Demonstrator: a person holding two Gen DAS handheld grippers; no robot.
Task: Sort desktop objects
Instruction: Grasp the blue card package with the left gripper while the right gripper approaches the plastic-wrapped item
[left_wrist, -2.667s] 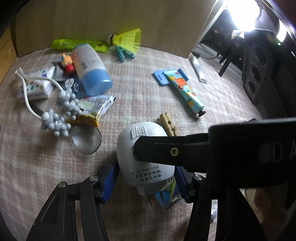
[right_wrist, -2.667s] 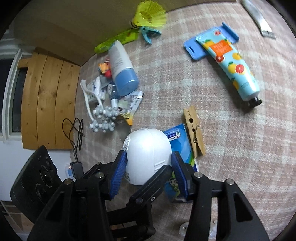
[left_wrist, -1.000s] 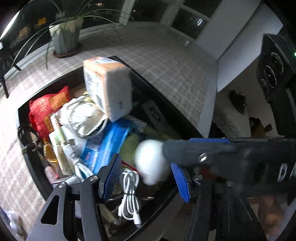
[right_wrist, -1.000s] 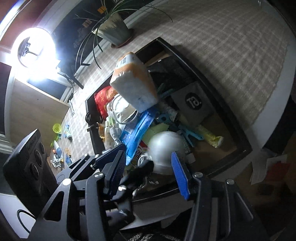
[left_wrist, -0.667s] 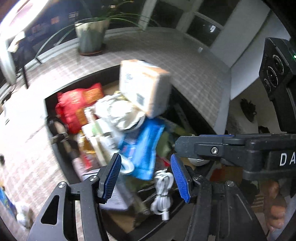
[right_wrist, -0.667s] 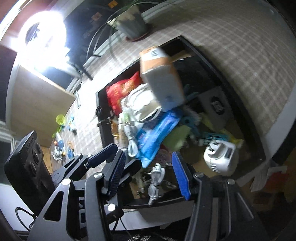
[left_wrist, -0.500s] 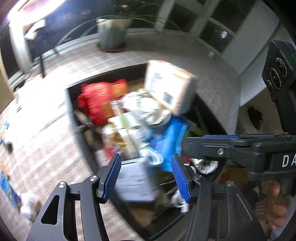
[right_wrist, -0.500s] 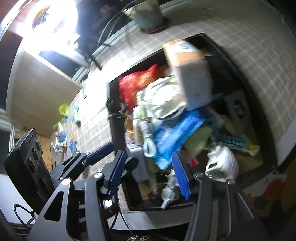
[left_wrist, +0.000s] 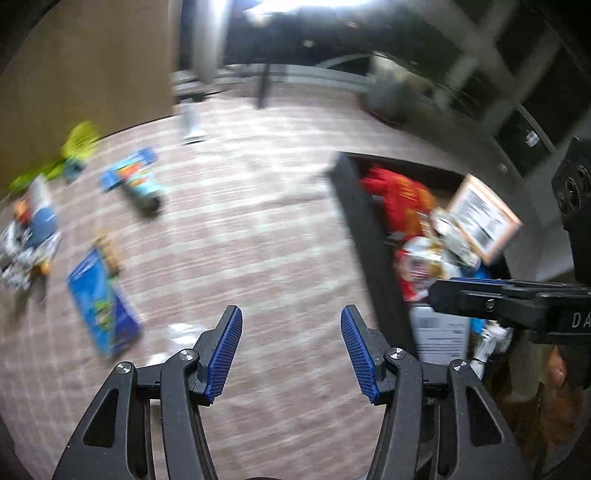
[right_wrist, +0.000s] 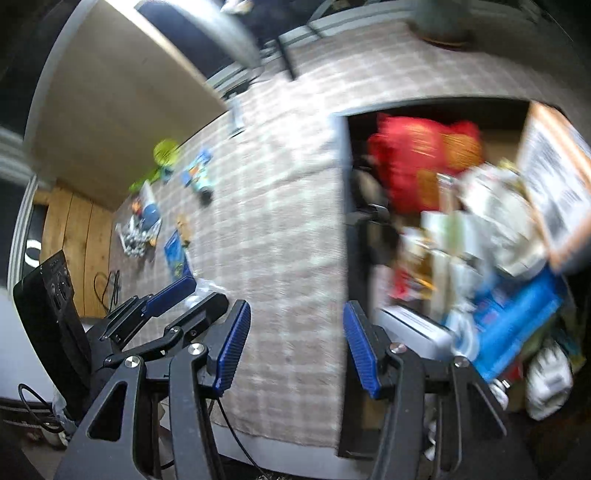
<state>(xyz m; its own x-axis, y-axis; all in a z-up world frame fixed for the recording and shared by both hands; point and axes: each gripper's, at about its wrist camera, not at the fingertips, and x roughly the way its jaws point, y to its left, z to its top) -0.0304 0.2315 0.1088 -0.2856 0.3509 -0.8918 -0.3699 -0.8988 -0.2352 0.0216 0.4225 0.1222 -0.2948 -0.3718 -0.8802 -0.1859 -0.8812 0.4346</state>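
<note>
Both views are motion-blurred. My left gripper (left_wrist: 291, 350) is open and empty above the checked tablecloth (left_wrist: 258, 240), just left of the black bin (left_wrist: 369, 229). My right gripper (right_wrist: 295, 343) is also open and empty, straddling the bin's near wall (right_wrist: 351, 229). The white domed plug-in device (right_wrist: 546, 380) lies inside the bin at the lower right. On the cloth to the left lie a blue packet (left_wrist: 99, 299), a wooden clothespin (left_wrist: 107, 247), a fruit-print tube (left_wrist: 136, 181), a blue-capped bottle (left_wrist: 37, 218) and a yellow-green shuttlecock (left_wrist: 79, 140).
The bin is crowded with a red bag (left_wrist: 399, 195), an orange-edged box (left_wrist: 484, 218), a blue pack (right_wrist: 517, 325) and white cables. A wooden panel (right_wrist: 110, 110) stands behind the cloth. A potted plant (left_wrist: 391, 96) sits at the back.
Both grippers held the white device together, then let it drop into the bin. Since then they have swung left from over the bin toward the tablecloth, with jaws empty.
</note>
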